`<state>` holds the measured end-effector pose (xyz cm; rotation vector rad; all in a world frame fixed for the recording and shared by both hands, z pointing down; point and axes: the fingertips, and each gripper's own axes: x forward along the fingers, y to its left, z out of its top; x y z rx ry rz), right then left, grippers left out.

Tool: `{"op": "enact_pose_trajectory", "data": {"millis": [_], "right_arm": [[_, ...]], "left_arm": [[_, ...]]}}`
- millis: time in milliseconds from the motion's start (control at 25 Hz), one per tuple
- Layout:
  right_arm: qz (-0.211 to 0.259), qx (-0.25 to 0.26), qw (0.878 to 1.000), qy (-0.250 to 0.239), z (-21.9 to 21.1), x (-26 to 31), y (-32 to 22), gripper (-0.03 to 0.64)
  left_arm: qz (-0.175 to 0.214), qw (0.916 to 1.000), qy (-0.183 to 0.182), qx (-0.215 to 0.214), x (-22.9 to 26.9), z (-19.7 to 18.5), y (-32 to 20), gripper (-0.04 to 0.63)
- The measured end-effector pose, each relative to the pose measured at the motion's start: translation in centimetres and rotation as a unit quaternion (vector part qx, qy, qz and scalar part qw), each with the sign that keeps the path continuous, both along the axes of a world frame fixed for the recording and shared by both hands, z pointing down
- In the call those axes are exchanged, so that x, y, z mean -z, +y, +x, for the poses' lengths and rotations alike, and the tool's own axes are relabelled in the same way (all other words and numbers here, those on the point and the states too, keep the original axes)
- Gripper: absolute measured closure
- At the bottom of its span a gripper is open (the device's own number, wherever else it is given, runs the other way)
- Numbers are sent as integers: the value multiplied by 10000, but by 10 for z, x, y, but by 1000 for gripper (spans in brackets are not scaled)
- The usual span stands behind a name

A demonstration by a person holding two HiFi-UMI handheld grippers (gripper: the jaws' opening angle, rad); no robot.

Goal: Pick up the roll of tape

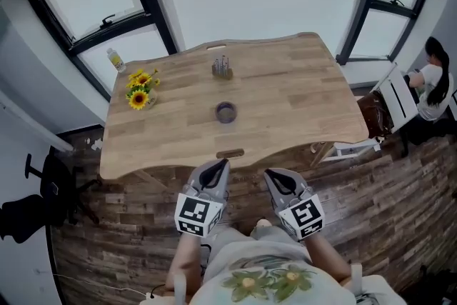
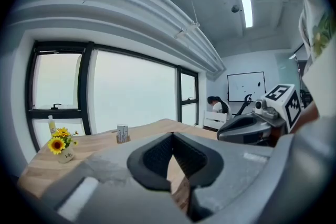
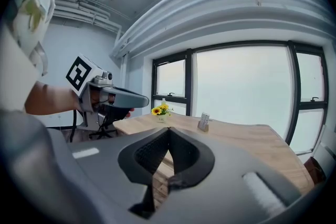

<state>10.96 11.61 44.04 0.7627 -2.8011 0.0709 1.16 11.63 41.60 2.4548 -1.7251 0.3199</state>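
Overhead only, roll of tape (image 1: 226,112), on table (image 1: 300,96)

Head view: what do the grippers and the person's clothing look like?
The left gripper and right gripper are grey, tapered shells with dark pads, each carrying a white cube with black square markers. The pale shirt has a green-yellow floral print.

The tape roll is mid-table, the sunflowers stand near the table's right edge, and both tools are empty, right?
No: the head view shows the sunflowers near the table's left edge. The tape roll is mid-table, and the left tool and right tool are both empty.
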Motion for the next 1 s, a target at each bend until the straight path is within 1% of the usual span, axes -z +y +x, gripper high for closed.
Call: {"op": "enact_pose_trajectory", "data": {"millis": [200, 240, 280, 360, 440, 520, 600, 720, 800, 1000], "right_arm": [[23, 172, 9998, 123, 14, -6, -14, 617], [8, 187, 9997, 128, 15, -7, -18, 617], [-12, 199, 9997, 126, 16, -8, -21, 617], [-41, 216, 9997, 123, 15, -9, -28, 617], [-52, 226, 9996, 131, 12, -9, -36, 617], [-73, 207, 9997, 136, 7, -11, -44, 617], [-99, 155, 9998, 117, 2, -13, -55, 617], [-131, 64, 9998, 121, -6, -17, -73, 617], [-170, 17, 9997, 168, -13, -22, -85, 617], [-300, -92, 9993, 200, -35, -26, -117, 617]], "left_arm": [[8, 9998, 20, 203, -5, 7, -12, 592], [-3, 9998, 7, 208, -5, 8, -14, 571], [-14, 9998, -11, 208, -6, 8, -17, 568], [-42, 9998, -70, 187, -7, 7, -23, 527], [-113, 9995, -261, 147, -13, 2, -31, 493], [-273, 9979, -592, 58, -26, -2, -40, 468], [-446, 9950, -888, -73, -39, -5, -49, 426], [-542, 9918, -1130, -244, -48, -9, -67, 397], [-574, 9911, -1151, -355, -52, -15, -81, 379], [-610, 9915, -1021, -531, -58, -33, -116, 376]]}}
